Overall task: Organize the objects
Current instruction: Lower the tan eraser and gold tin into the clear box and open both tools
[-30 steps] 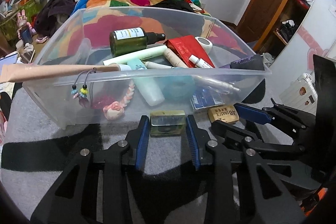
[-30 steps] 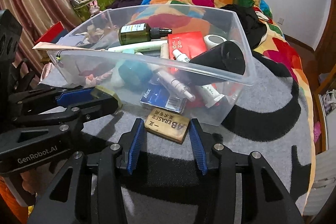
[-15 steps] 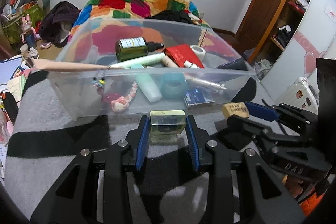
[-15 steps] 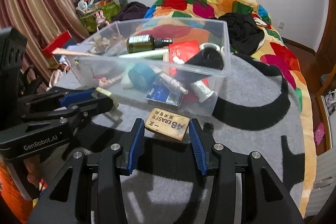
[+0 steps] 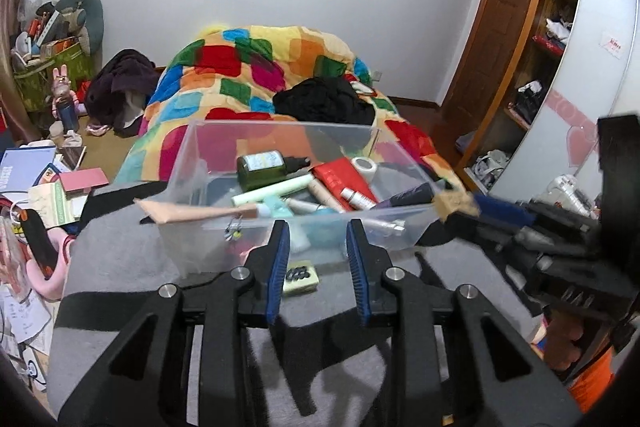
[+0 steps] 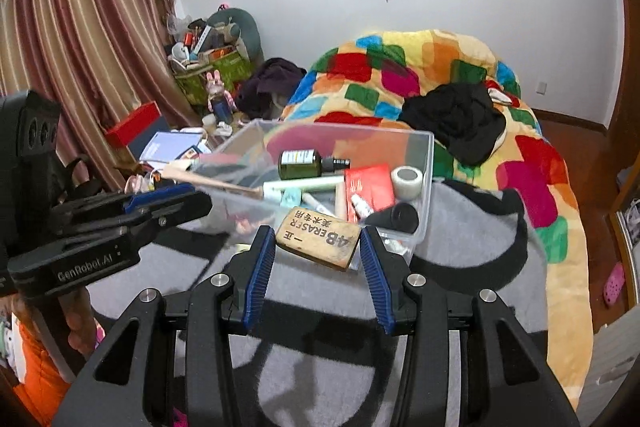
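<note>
My right gripper is shut on a brown 4B eraser, held in the air near the front rim of a clear plastic bin. The left wrist view shows the same eraser at that gripper's tip by the bin's right corner. My left gripper hangs above the grey blanket with its jaws closing and nothing between the pads. A pale green block lies on the blanket below it, in front of the bin. The bin holds a green bottle, a red box, tubes and a tape roll.
A long tan stick juts over the bin's left rim. Behind the bin lies a patchwork quilt with a black garment. Books and clutter cover the floor at the left, and a wooden wardrobe stands at the right.
Both grippers have risen away from the blanket. The right one lifted the brown eraser with it. The green block has slipped out of the left pads and stays on the blanket.
</note>
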{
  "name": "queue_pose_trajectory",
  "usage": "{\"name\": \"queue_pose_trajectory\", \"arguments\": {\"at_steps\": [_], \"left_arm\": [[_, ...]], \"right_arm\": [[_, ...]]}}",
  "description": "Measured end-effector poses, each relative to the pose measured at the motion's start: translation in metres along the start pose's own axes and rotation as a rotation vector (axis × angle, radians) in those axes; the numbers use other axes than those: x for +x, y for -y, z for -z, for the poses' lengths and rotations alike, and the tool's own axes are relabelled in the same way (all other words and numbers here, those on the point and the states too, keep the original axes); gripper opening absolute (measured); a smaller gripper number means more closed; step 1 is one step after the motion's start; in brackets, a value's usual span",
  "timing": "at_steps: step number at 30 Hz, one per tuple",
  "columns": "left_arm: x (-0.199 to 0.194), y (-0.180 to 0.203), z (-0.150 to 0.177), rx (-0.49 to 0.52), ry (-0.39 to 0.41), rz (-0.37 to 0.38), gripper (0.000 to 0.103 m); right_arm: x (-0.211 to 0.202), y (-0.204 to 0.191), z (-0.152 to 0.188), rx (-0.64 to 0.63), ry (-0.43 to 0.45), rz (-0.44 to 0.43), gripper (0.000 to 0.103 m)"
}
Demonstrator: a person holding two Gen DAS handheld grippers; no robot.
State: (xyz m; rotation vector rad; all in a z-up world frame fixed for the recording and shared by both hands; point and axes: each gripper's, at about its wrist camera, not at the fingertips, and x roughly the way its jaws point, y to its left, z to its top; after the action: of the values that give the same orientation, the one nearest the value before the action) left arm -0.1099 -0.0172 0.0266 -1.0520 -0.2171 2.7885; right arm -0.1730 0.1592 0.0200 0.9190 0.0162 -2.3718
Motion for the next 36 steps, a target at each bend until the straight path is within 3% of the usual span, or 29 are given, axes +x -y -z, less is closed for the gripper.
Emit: {"name": "queue_pose_trajectory", "arguments": {"at_steps": [2,6,11,16,19,21,28,36], "left_arm": [[0.012,-0.004,0.007,-0.001,-0.043,-0.011,0.032],[0.046,-0.012,0.020,-0.017,-0.145,-0.044,0.050],[0.086,-0.014,0.026,-0.018,-0.270,-0.066,0.054],[0.102,-0.007,0.024,0.036,-0.302,-0.103,0.054],[0.103,-0.005,0.026,0.058,-0.289,-0.124,0.046],[0.100,-0.007,0.028,0.061,-0.280,-0.119,0.034],[0.081,-0.010,0.029,0.020,-0.247,-0.060,0.033],[0.032,-0.001,0.011,0.014,-0.106,-0.016,0.033]], "right_arm": [[0.000,0.001,-0.001,0.003,0.000,0.000,0.040],[0.000,-0.001,-0.004,0.000,0.005,0.001,0.041],[0.001,-0.005,-0.012,-0.020,0.021,0.010,0.041],[0.009,-0.005,-0.023,-0.011,0.021,0.006,0.041],[0.018,-0.004,-0.027,-0.002,0.007,0.004,0.041],[0.026,-0.004,-0.029,0.003,-0.005,0.005,0.041],[0.053,0.000,-0.035,0.017,-0.054,0.018,0.041],[0.084,0.007,-0.032,0.021,-0.124,0.036,0.041]]}}
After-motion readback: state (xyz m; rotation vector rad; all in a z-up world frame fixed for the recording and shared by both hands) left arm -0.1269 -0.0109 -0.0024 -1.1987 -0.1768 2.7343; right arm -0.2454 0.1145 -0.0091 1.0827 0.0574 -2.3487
